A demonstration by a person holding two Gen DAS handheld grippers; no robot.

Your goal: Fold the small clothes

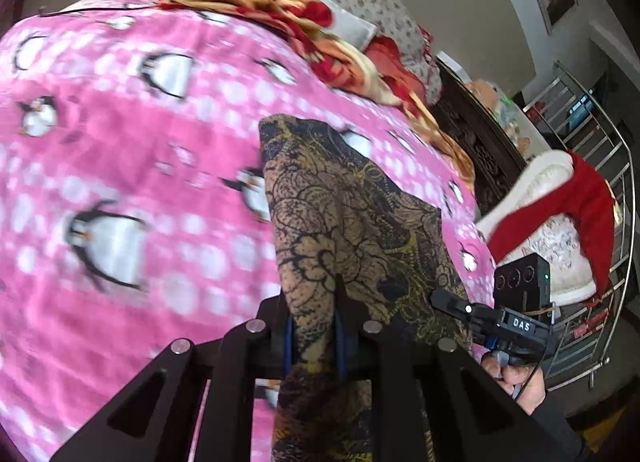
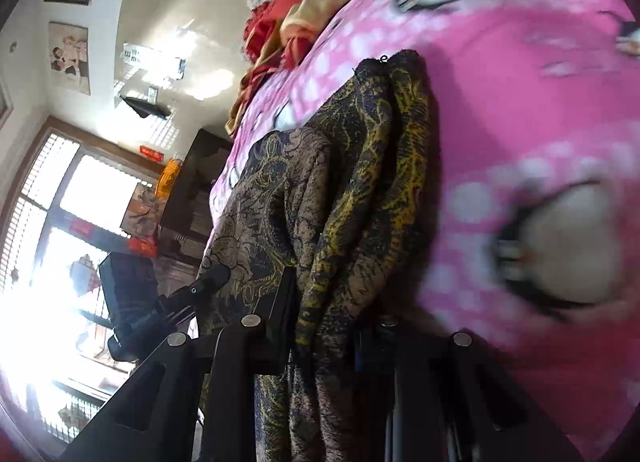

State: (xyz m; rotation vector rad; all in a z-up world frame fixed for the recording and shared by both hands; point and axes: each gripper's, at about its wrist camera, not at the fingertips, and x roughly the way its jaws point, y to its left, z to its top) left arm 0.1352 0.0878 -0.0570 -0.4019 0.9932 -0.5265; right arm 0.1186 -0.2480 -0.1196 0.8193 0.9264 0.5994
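Left hand-held gripper (image 1: pixel 314 326) bites a bunched edge of the dark, gold-patterned garment (image 1: pixel 352 214), its jaws drawn in narrow on the cloth, which runs away from your fingers and hangs lifted over the pink penguin blanket (image 1: pixel 120 182) on the bed. At the right of that left wrist view you can see your other hand (image 1: pixel 516 376) carrying the right hand-held gripper (image 1: pixel 452 302), its tip at the cloth's far edge. Behind, a red and gold quilt (image 1: pixel 280 14) lies heaped near the head of the bed, and a red and white garment (image 1: pixel 560 214) drapes over something beside the bed. From the right wrist view, the right hand-held gripper (image 2: pixel 332 326) likewise pinches gathered folds of the same garment (image 2: pixel 320 182), which stretches up the frame with its far end close to the blanket (image 2: pixel 520 102); the left tool (image 2: pixel 208 278) shows at the cloth's other side. You appear to be mid-carry, holding the piece aloft by two points before a fold. Your next move likely calls for lowering both grips together, keeping the edge taut, so the cloth lands flat on the bed, not in a bunch.
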